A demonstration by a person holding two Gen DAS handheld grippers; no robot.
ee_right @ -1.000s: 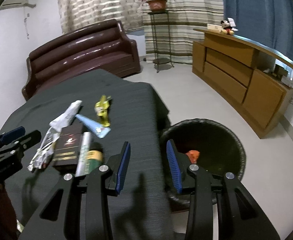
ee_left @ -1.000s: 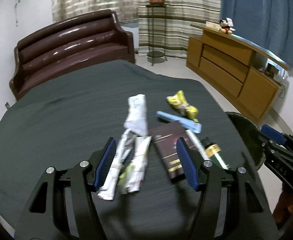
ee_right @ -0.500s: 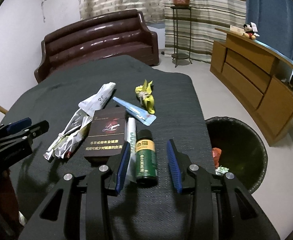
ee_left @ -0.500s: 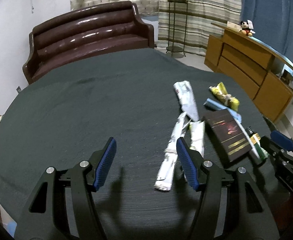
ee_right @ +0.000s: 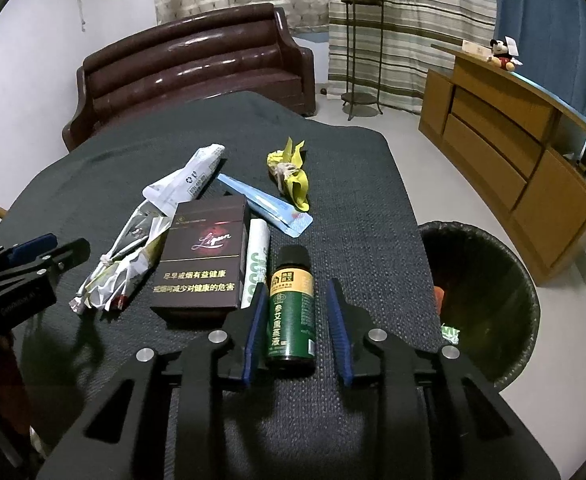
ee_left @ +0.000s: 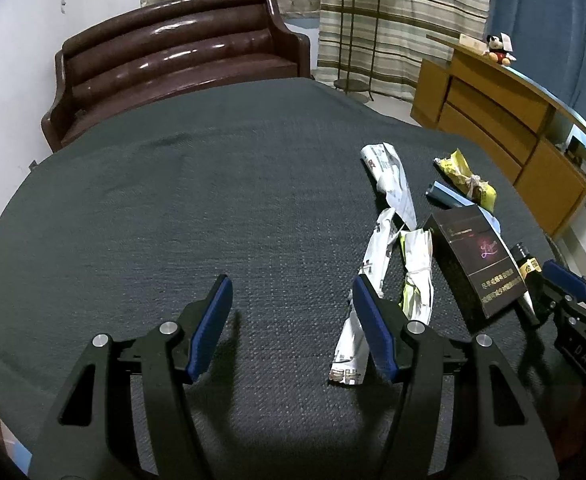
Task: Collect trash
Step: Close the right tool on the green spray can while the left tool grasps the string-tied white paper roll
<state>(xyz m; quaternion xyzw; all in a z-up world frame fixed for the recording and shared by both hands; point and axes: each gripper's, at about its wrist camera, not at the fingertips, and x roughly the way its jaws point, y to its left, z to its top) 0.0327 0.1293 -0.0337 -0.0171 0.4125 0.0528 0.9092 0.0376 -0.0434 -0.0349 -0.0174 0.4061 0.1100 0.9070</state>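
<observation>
Trash lies on the dark table cloth (ee_left: 173, 200): a green bottle (ee_right: 292, 312), a dark cigarette box (ee_right: 203, 256), white twisted wrappers (ee_right: 121, 268), a white tube (ee_right: 257, 256), a blue sachet (ee_right: 265, 204) and a yellow wrapper (ee_right: 291, 176). My right gripper (ee_right: 296, 286) straddles the lying bottle. Its jaws are closing, and a gap still shows at the right pad. My left gripper (ee_left: 290, 284) stands open over bare cloth, its right finger above the end of a white wrapper (ee_left: 373, 272).
A black trash bin (ee_right: 493, 292) with some litter inside stands on the floor just off the table's right edge. A brown sofa (ee_left: 173, 52) is behind the table, and a wooden cabinet (ee_right: 513, 140) runs along the right wall.
My right gripper swung from above the bin to over the table, came down around the green bottle and narrowed its jaws. My left gripper slid left, off the wrappers and onto bare cloth.
</observation>
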